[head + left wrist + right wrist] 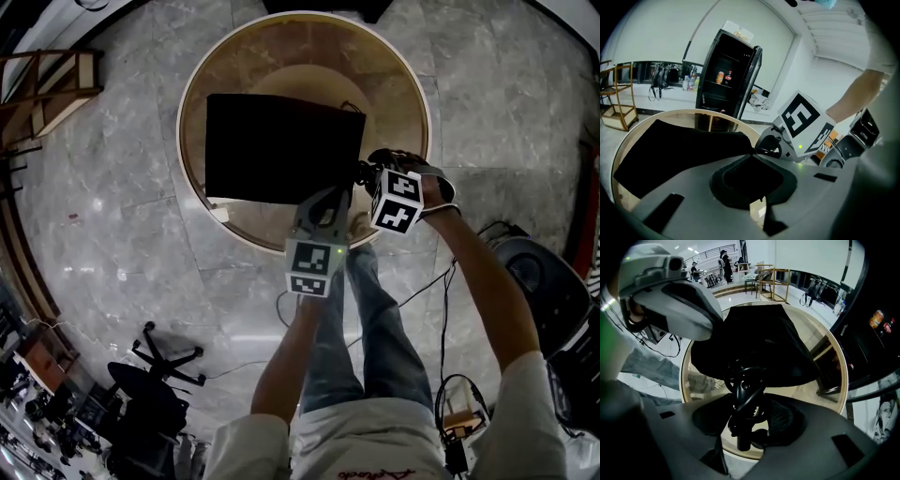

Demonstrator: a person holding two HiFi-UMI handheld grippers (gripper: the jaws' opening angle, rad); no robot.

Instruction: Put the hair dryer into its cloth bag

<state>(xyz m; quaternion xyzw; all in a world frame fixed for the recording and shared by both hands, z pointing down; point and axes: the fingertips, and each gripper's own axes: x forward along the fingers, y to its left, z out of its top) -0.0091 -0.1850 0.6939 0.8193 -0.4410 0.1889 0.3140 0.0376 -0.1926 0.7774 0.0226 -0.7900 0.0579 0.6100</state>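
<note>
Two grippers meet at the near edge of a round table (309, 45).
Left gripper (330, 199) is pinched shut on the near right corner of the black cloth bag (281, 148), which lies spread across the tabletop. Right gripper (747, 420) is just beside it, pointing steeply down, jaws clamped on the black hair dryer (745, 390) with its cord looped round the body. The dryer hangs above the table's near edge, next to that corner and outside the bag.
</note>
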